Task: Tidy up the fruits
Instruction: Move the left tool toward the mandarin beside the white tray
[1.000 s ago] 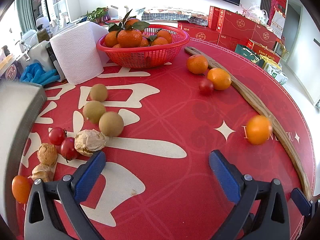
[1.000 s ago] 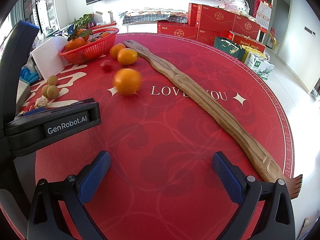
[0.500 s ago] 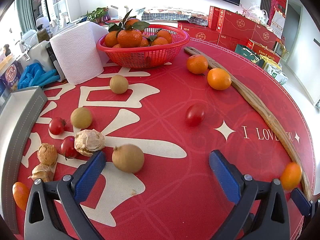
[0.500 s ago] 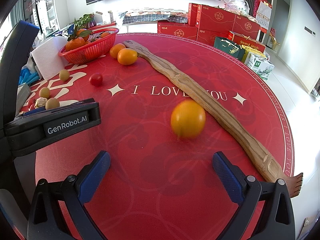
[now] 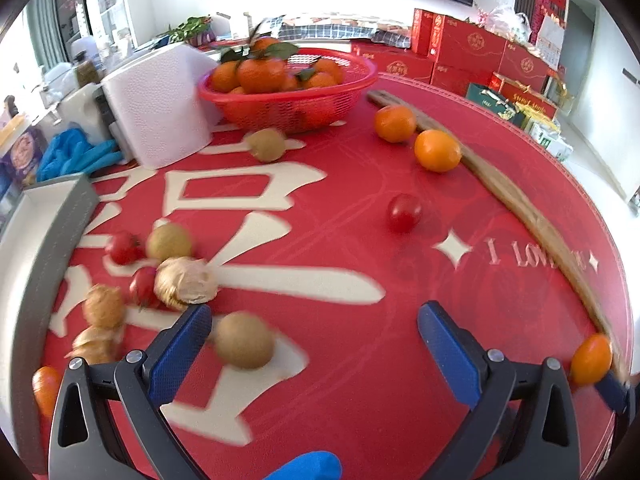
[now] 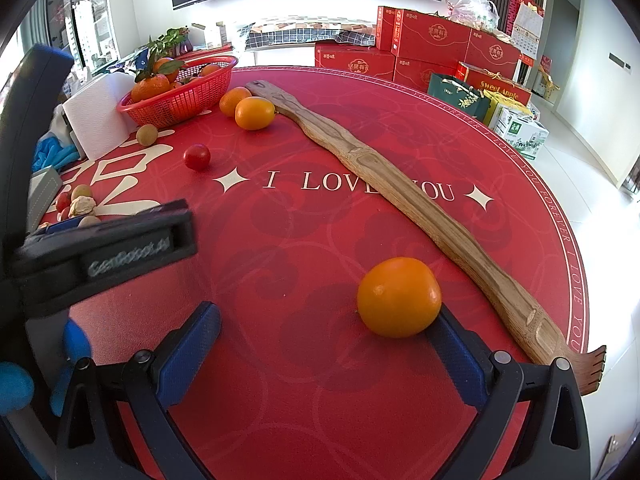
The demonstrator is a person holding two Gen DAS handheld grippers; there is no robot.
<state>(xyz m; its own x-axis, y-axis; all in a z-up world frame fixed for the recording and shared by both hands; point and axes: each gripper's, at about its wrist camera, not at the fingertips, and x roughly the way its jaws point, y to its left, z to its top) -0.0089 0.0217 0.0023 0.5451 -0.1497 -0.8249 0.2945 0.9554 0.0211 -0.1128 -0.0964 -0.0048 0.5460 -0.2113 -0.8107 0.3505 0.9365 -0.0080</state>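
Observation:
Loose fruit lies scattered on the red round table. In the left wrist view my left gripper (image 5: 316, 344) is open; a brown longan (image 5: 244, 345) sits blurred beside its left finger. Cherry tomatoes (image 5: 404, 213), husked fruits (image 5: 185, 281), and oranges (image 5: 437, 150) lie further off. A red basket (image 5: 288, 98) holds leafy oranges. In the right wrist view my right gripper (image 6: 328, 344) is open; an orange (image 6: 399, 297) rests against its right finger. The left gripper's body (image 6: 100, 252) shows at left.
A long wooden back scratcher (image 6: 400, 196) crosses the table diagonally. A paper towel roll (image 5: 158, 104) stands left of the basket. A grey tray (image 5: 36, 248) sits at the left edge. Red gift boxes (image 6: 432, 48) stand beyond the table.
Fruits have been rolling: an orange rolled across to my right gripper's right finger, a longan rolled toward my left gripper, and a cherry tomato moved. The left gripper's body shifted slightly.

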